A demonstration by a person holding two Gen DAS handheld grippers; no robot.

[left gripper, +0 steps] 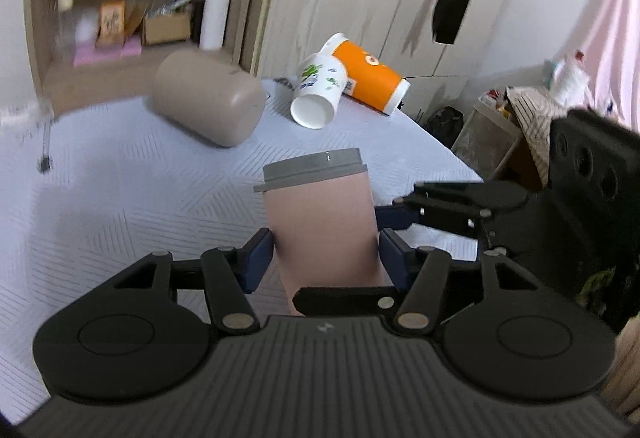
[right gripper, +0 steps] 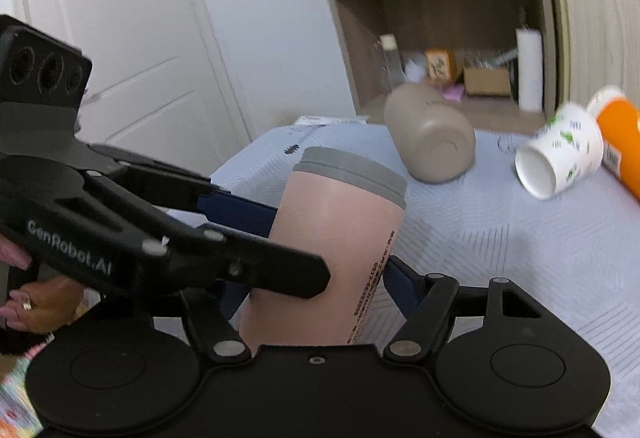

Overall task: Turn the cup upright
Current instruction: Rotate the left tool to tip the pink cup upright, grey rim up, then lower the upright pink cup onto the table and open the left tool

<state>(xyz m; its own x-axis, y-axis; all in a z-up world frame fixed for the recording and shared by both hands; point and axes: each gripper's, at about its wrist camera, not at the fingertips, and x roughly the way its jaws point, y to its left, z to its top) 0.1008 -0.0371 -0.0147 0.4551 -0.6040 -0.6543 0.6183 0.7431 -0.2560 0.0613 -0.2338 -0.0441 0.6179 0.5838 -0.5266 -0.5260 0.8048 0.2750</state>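
Pink cylindrical cup with grey lid [left gripper: 324,222] stands nearly upright above the pale blue patterned bed [left gripper: 120,197], clamped by both the left tool [left gripper: 326,258] and the right tool [right gripper: 316,298]; three other cups lie tipped behind.

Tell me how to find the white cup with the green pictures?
Look at the far side of the bed, near the wardrobe. Two paper cups lie tipped there, leaning together. Yours is the white cup, smaller than the orange cup, its mouth facing you.
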